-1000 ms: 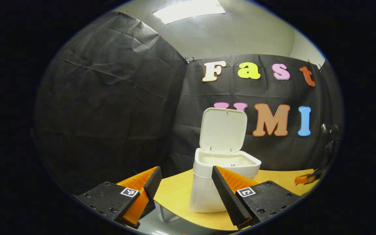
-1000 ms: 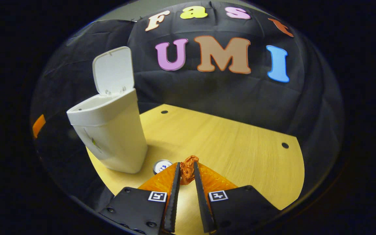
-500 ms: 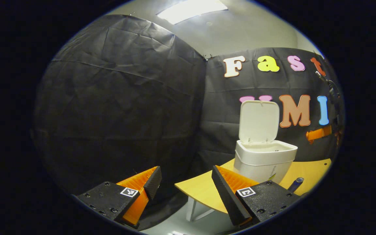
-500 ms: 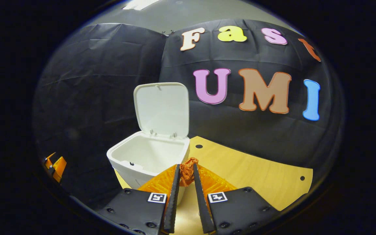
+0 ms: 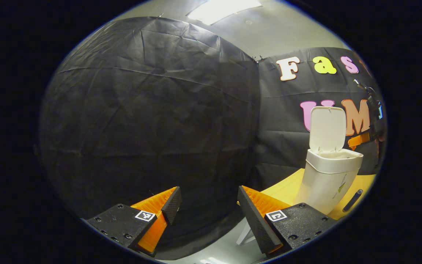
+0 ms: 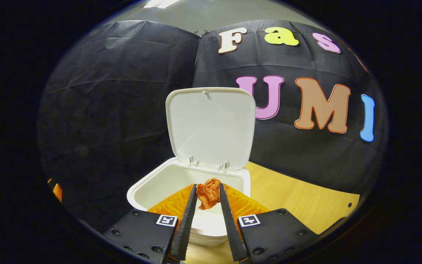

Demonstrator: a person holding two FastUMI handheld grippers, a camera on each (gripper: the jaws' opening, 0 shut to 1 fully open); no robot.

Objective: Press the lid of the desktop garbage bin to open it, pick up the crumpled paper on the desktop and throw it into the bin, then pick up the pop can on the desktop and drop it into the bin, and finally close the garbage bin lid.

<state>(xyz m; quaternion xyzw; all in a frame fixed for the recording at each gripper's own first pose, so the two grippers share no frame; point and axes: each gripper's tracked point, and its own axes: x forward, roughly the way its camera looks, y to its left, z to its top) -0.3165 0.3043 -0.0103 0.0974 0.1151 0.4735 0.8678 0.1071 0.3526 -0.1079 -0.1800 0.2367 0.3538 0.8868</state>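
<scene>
Bin (image 6: 167,187) stands on the desk (image 6: 288,194), lid (image 6: 211,126) upright and open. Right gripper (image 6: 208,196) hovers over its mouth, both fingers clamped on the paper (image 6: 208,192), so the paper-drop step is in hand; next, I judge, the fingers part to release it. Left gripper (image 5: 207,200) waits open, off the desk's left edge, holding nothing.

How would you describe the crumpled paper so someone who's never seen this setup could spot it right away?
Find the white garbage bin on the wooden table, its lid standing upright. Over its open mouth, the right gripper is shut on the crumpled paper. It is the one small, wrinkled orange wad, against the bin's smooth white inside.
</scene>
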